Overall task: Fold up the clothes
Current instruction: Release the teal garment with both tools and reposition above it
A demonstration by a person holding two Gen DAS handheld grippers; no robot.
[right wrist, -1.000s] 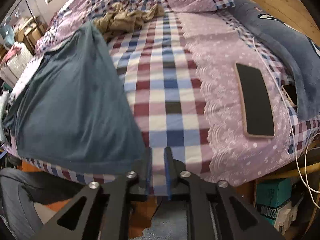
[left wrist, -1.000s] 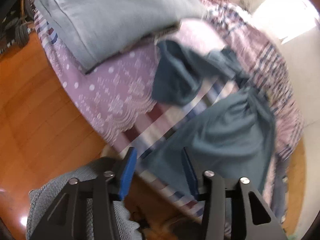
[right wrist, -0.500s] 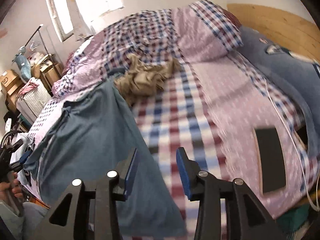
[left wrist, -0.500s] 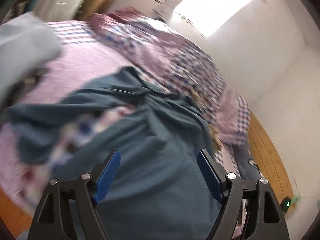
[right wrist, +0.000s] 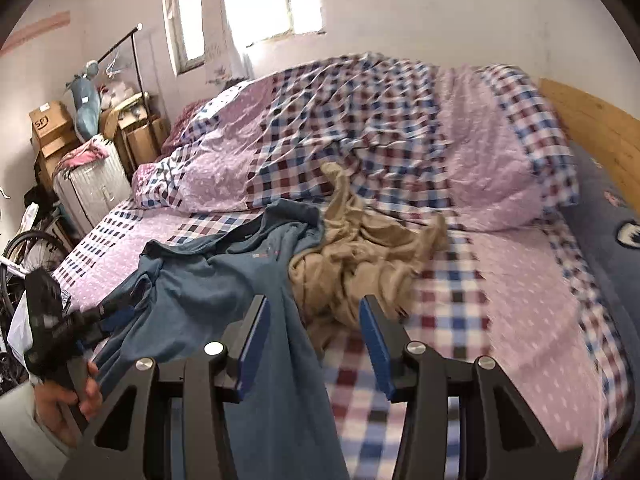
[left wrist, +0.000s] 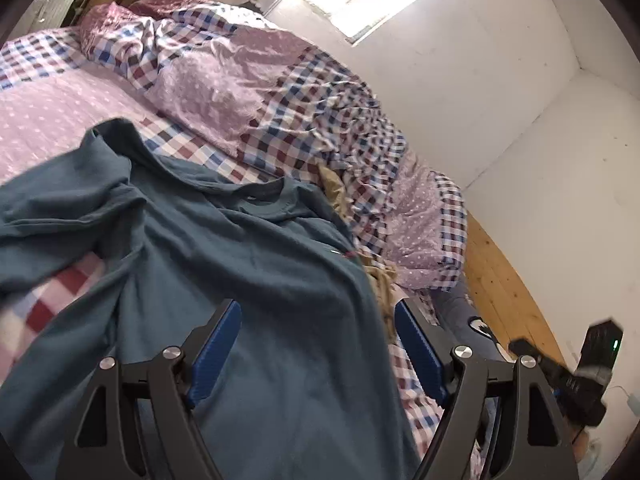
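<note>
A rumpled teal cotton T-shirt (left wrist: 248, 264) lies spread on a bed with a pink-and-checked sheet (right wrist: 500, 304).

The left tongs (left wrist: 318, 344) hover over the shirt's lower part, blue pads spread wide, gripping nothing. The right tongs (right wrist: 312, 340) are likewise released, above the shirt's edge. A crumpled tan garment (right wrist: 360, 252) touches the shirt's far side, with a heaped checked quilt (right wrist: 380, 132) beyond.

I'm seeing the bed (right wrist: 500, 280) stretching ahead of both tools, its checked and dotted lilac sheet lying flat. A teal shirt (left wrist: 280, 280) is sprawling right under the left tool (left wrist: 318, 344), a tan garment (right wrist: 360, 256) is bunching just ahead of the right tool (right wrist: 312, 340), touching the shirt, and a rumpled duvet (right wrist: 380, 132) is piling beyond.
</note>
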